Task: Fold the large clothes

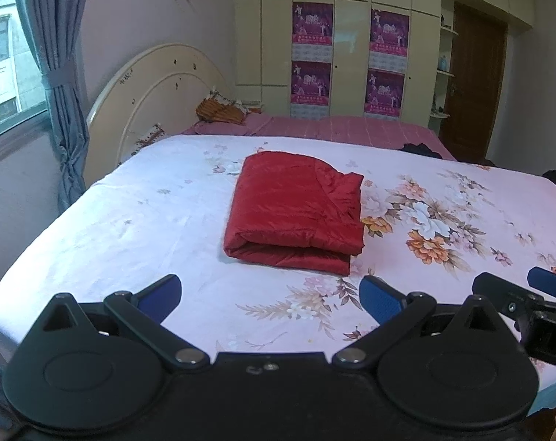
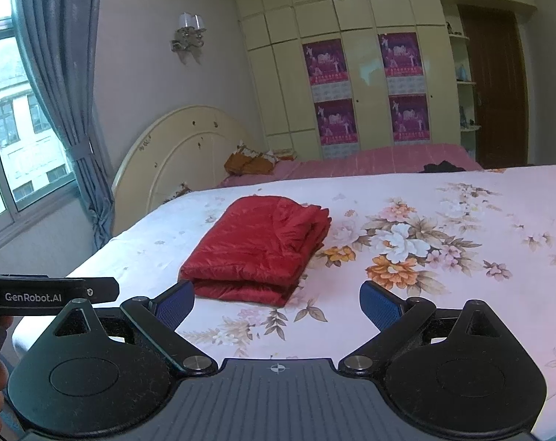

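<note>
A bed is spread with a white floral sheet (image 1: 138,213), peonies in orange and white printed toward its right half, and beyond it a pink striped cover (image 1: 351,128) is laid across the far part of the mattress. A cream arched headboard (image 1: 160,88) is set against the left wall, with a crumpled orange-patterned cloth (image 1: 219,110) left beside it on the pink cover. Blue-grey curtains (image 1: 61,55) are tied back at the window, a glass wall lamp (image 2: 190,33) is fixed above the headboard, and a tall cream wardrobe (image 1: 355,36) is hung with four purple posters (image 1: 312,24); a brown wooden door (image 1: 472,84) is seen to the right of it. In the middle of the floral sheet a red quilted garment (image 1: 296,209) is laid, folded into a thick rectangle: a rounded fold faces the near edge, stacked layers are shown at the near right corner, and the top surface is shiny and lightly creased. The left gripper (image 1: 270,299) is held low over the near edge of the bed, its blue-padded fingers spread wide and nothing between them. The right gripper (image 2: 276,305) is held just beside it, fingers likewise wide and bare, the garment lying apart from both, just beyond the fingertips.
</note>
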`<state>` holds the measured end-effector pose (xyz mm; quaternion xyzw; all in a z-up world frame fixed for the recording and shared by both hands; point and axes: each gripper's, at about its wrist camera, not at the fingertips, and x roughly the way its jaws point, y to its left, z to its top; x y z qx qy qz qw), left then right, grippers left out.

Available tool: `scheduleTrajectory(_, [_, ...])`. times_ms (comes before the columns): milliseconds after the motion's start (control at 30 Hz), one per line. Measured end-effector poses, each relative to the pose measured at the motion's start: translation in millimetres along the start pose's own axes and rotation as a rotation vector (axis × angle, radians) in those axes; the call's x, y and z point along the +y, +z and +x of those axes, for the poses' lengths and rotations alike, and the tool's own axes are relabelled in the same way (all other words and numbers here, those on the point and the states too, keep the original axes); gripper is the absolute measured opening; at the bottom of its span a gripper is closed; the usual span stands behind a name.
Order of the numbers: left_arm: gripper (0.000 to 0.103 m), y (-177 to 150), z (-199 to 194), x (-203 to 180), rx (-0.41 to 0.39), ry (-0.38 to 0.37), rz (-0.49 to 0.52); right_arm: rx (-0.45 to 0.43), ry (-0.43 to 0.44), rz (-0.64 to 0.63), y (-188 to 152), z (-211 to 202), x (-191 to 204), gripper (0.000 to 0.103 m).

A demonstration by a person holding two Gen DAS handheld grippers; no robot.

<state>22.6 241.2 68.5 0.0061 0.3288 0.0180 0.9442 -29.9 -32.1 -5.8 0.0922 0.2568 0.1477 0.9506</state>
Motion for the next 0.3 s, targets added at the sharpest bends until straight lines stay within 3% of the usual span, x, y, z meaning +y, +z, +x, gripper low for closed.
scheduleTrajectory(200, [0.099, 1.5, 14.2, -3.3, -0.015, -0.019, -0.002, 0.021, -0.009, 0.014, -0.2, 13.6, -8.1, 0.096])
scheduleTrajectory(300, [0.102, 9.5, 32.3, -5.9, 0.009, 0.002, 0.01, 0.037, -0.028, 0.022, -1.0, 22.7, -16.3, 0.096])
